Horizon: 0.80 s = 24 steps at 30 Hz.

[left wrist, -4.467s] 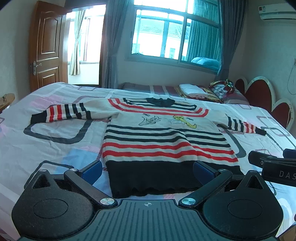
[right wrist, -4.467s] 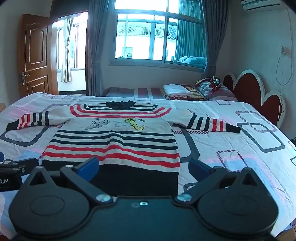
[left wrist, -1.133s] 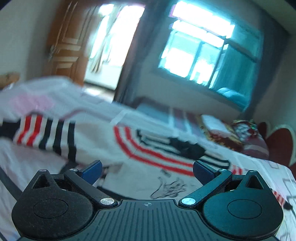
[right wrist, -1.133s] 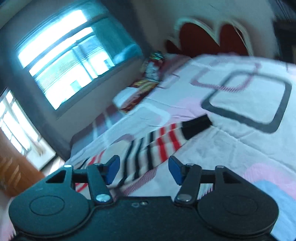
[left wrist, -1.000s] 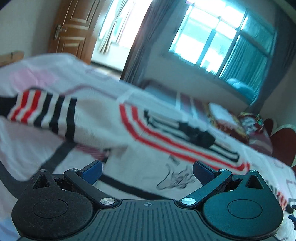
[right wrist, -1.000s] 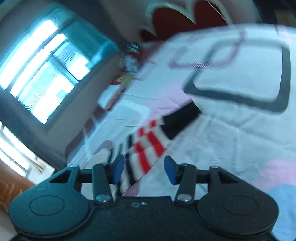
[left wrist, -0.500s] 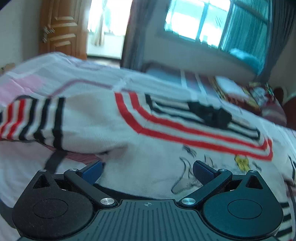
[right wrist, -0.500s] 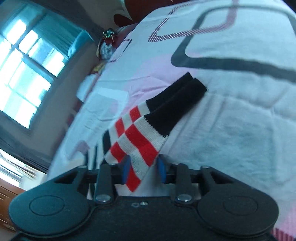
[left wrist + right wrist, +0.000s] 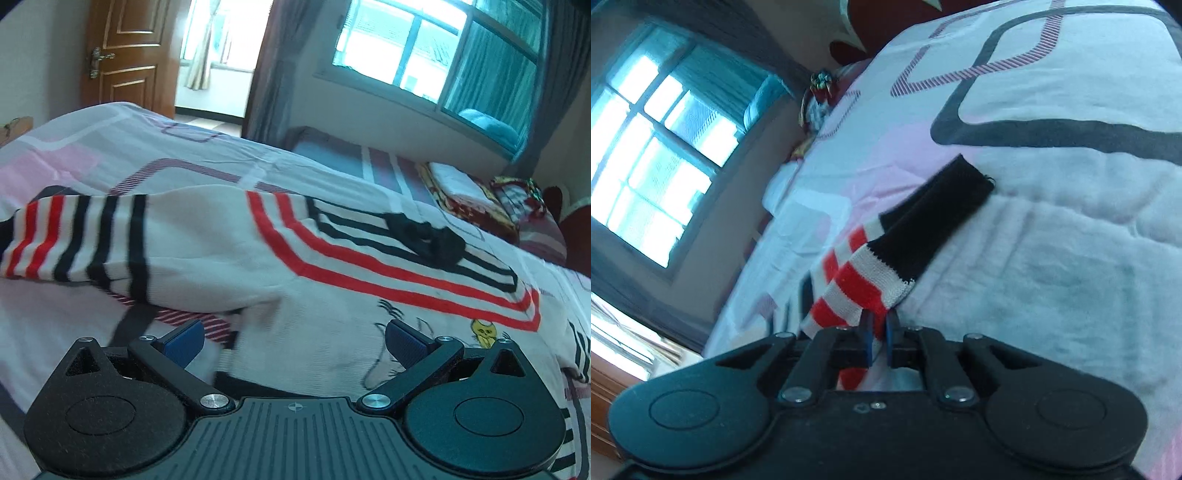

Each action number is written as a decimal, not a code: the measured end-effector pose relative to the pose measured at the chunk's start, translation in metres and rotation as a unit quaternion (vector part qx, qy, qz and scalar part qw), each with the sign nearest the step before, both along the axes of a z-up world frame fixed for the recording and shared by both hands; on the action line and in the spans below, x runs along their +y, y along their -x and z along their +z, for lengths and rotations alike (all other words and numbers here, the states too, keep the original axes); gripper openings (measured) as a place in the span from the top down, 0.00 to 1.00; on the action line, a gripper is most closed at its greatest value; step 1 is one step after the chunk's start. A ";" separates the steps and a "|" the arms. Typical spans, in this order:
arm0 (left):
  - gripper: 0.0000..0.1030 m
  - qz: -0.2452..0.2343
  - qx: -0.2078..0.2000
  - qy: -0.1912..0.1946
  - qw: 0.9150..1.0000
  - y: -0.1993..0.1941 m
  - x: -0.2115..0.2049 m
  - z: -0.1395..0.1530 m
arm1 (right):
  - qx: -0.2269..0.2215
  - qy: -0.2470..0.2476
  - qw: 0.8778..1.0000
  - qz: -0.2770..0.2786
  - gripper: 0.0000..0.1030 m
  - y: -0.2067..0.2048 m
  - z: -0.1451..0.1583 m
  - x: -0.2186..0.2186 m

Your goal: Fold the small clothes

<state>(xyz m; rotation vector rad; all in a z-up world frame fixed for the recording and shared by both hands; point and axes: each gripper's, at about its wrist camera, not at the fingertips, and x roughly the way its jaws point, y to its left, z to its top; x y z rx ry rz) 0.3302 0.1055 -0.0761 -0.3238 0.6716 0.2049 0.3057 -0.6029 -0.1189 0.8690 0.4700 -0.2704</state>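
Note:
A small cream sweater (image 9: 314,273) with red and black stripes and a black collar lies spread flat on the bed. My left gripper (image 9: 293,338) is open and hovers low over the sweater near its left armpit, with the left sleeve (image 9: 81,236) stretched out to the left. In the right wrist view my right gripper (image 9: 878,332) is shut on the striped end of the right sleeve (image 9: 886,266). The sleeve's black cuff (image 9: 945,203) extends ahead of the fingers and rests on the bedsheet.
The bed has a white, pink and grey patterned sheet (image 9: 1071,258). Folded cloth and pillows (image 9: 480,199) lie at the head of the bed beside a red headboard (image 9: 576,229). A wooden door (image 9: 129,55) and a window (image 9: 424,48) stand beyond.
My right gripper has closed onto the striped right sleeve near its cuff. My left gripper has moved forward over the sweater toward the left armpit and stays open.

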 end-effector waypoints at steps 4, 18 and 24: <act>0.00 0.014 0.004 0.000 1.000 0.010 0.014 -0.001 | -0.001 0.139 0.988 0.065 0.93 -0.016 0.041 0.047; 0.00 0.024 0.004 -0.011 1.000 0.052 0.051 0.011 | -0.006 0.373 0.791 0.485 0.80 -0.028 0.009 0.363; 0.00 -0.021 -0.007 0.013 1.000 0.037 0.041 0.005 | -0.030 0.368 0.805 0.465 0.66 -0.014 0.015 0.361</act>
